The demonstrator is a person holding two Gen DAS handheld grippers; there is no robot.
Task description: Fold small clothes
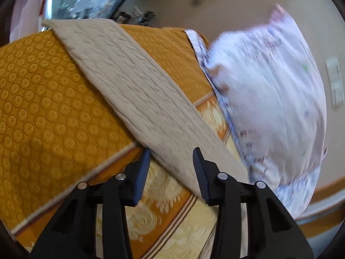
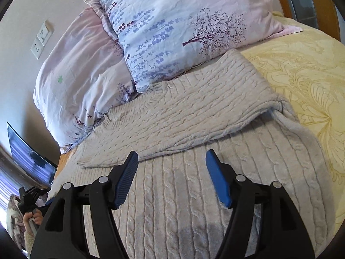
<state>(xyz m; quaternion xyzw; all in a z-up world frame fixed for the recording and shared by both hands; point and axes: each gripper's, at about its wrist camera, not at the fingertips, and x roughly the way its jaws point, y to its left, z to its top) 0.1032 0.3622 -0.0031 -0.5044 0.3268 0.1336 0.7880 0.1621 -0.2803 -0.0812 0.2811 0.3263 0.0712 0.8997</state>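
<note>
A beige cable-knit sweater (image 2: 194,129) lies flat on the bed, with one sleeve (image 2: 172,120) folded across its body. My right gripper (image 2: 171,157) is open and empty, just above the sweater below the folded sleeve. In the left wrist view the sweater (image 1: 138,86) is a long beige band across the orange bedspread. My left gripper (image 1: 171,155) is open and empty at the sweater's near edge, its jaws on either side of the edge.
Two floral pink pillows (image 2: 172,28) lie against the wall beside the sweater, one also blurred in the left wrist view (image 1: 269,97). The orange and cream bedspread (image 1: 43,108) covers the bed. A wall socket (image 2: 42,40) and a dark screen (image 2: 28,155) stand at the left.
</note>
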